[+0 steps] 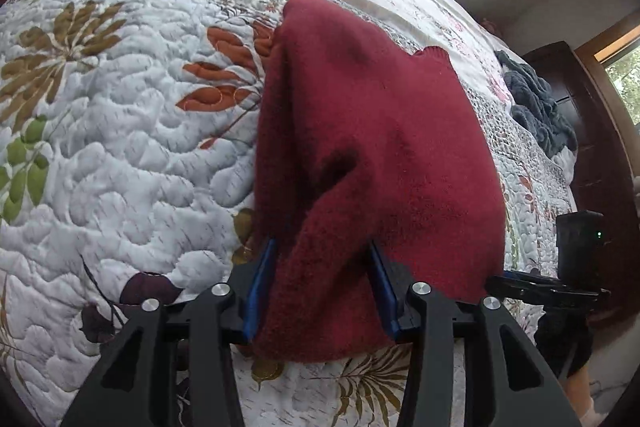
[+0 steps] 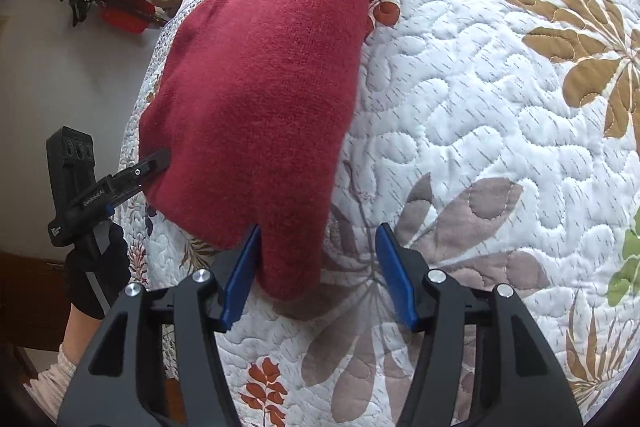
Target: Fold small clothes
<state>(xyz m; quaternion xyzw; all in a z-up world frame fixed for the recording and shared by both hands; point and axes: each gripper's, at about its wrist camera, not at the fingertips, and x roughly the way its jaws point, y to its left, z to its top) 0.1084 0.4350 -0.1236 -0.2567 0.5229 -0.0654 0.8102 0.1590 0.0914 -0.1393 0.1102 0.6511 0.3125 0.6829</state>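
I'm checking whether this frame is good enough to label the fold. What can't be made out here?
- Dark red knitted garment: its type and near hem; left wrist view, bunched cloth between the left gripper fingers.
- Same garment's far end: right wrist view, cut by the top edge.
- Right gripper: whether it touches cloth.
- Grey crumpled cloth: too small.

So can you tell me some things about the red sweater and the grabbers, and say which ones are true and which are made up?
1. The red sweater lies on a flowery quilt. True.
2. The sweater is blue. False: it is dark red.
3. The left gripper has sweater cloth between its fingers. True.
4. The right gripper is shut tight with nothing near it. False: its fingers stand apart at the sweater's corner.
5. A grey fuzzy cloth lies further along the bed. True.
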